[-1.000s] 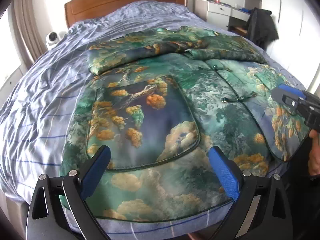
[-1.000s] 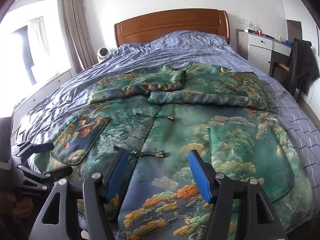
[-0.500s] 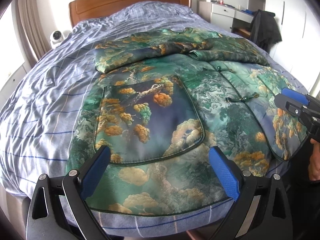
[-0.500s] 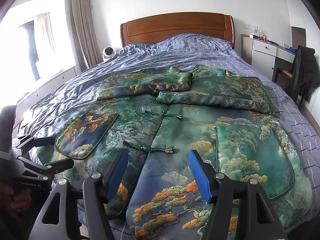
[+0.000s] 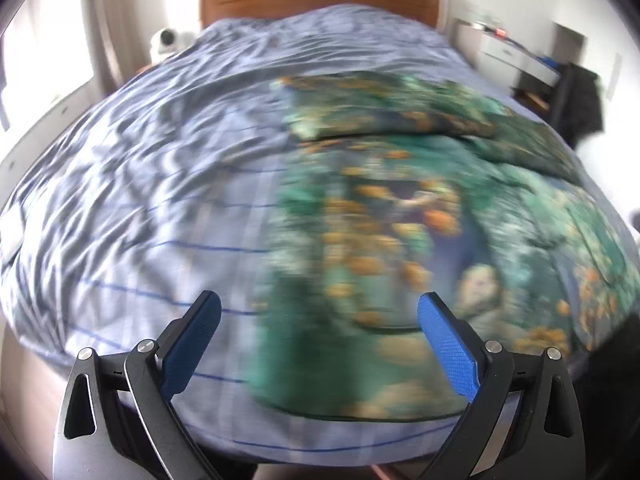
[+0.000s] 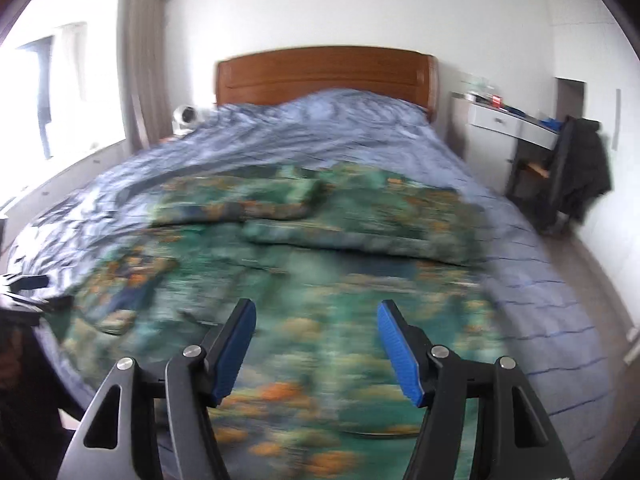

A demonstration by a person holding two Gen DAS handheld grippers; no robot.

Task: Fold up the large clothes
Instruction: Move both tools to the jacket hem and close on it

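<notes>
A large green jacket (image 5: pixel 400 216) (image 6: pixel 304 280) with orange and teal print lies flat on the bed, its sleeves folded across the chest at the far end. Both views are motion-blurred. My left gripper (image 5: pixel 318 312) hangs open above the jacket's near left hem corner and the bare bedspread beside it, nothing between its blue pads. My right gripper (image 6: pixel 316 320) stands open above the jacket's lower middle, holding nothing. In the right wrist view the left gripper (image 6: pixel 28 292) shows at the far left edge.
The bed carries a blue-grey striped bedspread (image 5: pixel 140 184) (image 6: pixel 532 280) and a wooden headboard (image 6: pixel 324 76). A white desk (image 6: pixel 504 120) and a chair draped with a dark garment (image 6: pixel 580 168) stand to the right. A small white device (image 6: pixel 186 116) sits left of the headboard.
Both grippers have risen and swung; the left view has shifted left, so more bare bedspread shows and the jacket sits to the right. Jaws on both remain open and empty.
</notes>
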